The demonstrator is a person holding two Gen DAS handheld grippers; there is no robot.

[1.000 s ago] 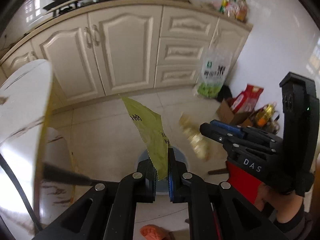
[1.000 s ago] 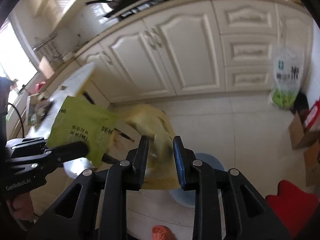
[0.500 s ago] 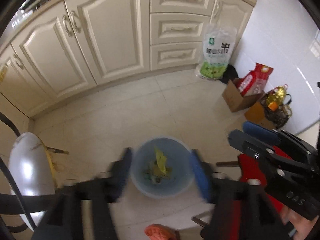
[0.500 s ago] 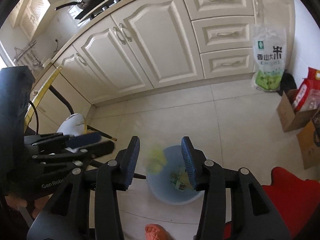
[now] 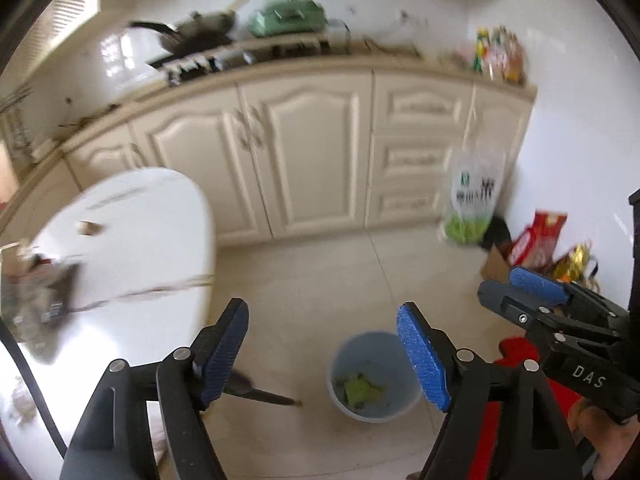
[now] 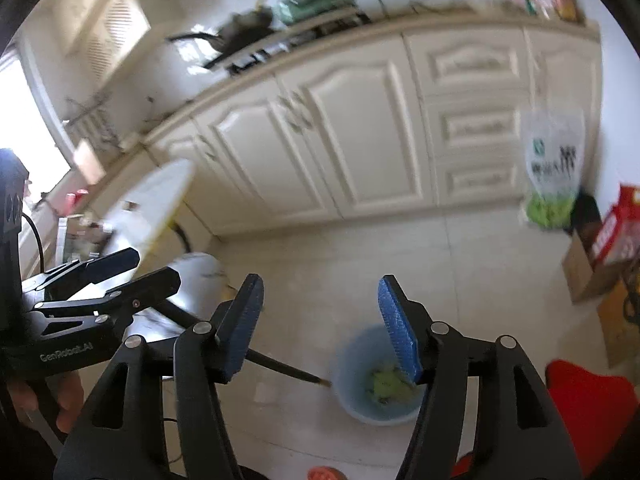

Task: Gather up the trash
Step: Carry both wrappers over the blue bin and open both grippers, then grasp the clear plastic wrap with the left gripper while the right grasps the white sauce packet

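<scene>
Change since a second ago: the green wrapper that the left gripper point(image 5: 322, 354) pinched and the yellowish wrapper between the right gripper's point(image 6: 320, 326) pads were both gone from the jaws; green scraps point(image 5: 362, 390) lay in the bin, and both views had swung up from the floor to take in the counter.
Left gripper: jaws opening, blue pads standing wide apart, nothing between them and nothing held.
Right gripper: jaws opening too, somewhat less wide, nothing between the pads; in the left wrist view it showed at the right edge, its fingers aimed leftward above the floor, a hand point(image 5: 600, 432) beneath it.
Bin: a pale blue round bin point(image 5: 374, 412) stood on the tiled floor point(image 5: 320, 280), below and ahead of both grippers; in the right wrist view the right pad overlapped its rim.
Trash: crumpled green wrappers rested on the bin's bottom; their print was too blurred to read.
Table: a white round table point(image 5: 132, 248) lay left of the bin, with blurred clutter point(image 5: 40, 300) at its near left side and a dark leg point(image 5: 264, 394) running toward the bin.
Cabinets: cream cabinets point(image 5: 312, 152) lined the far wall, a pan point(image 5: 192, 36) and a green object point(image 5: 288, 16) on the counter.
Right corner: a white-and-green sack point(image 5: 474, 200) leaned on the drawers, a red package point(image 5: 540, 236) in a box beside it.
</scene>
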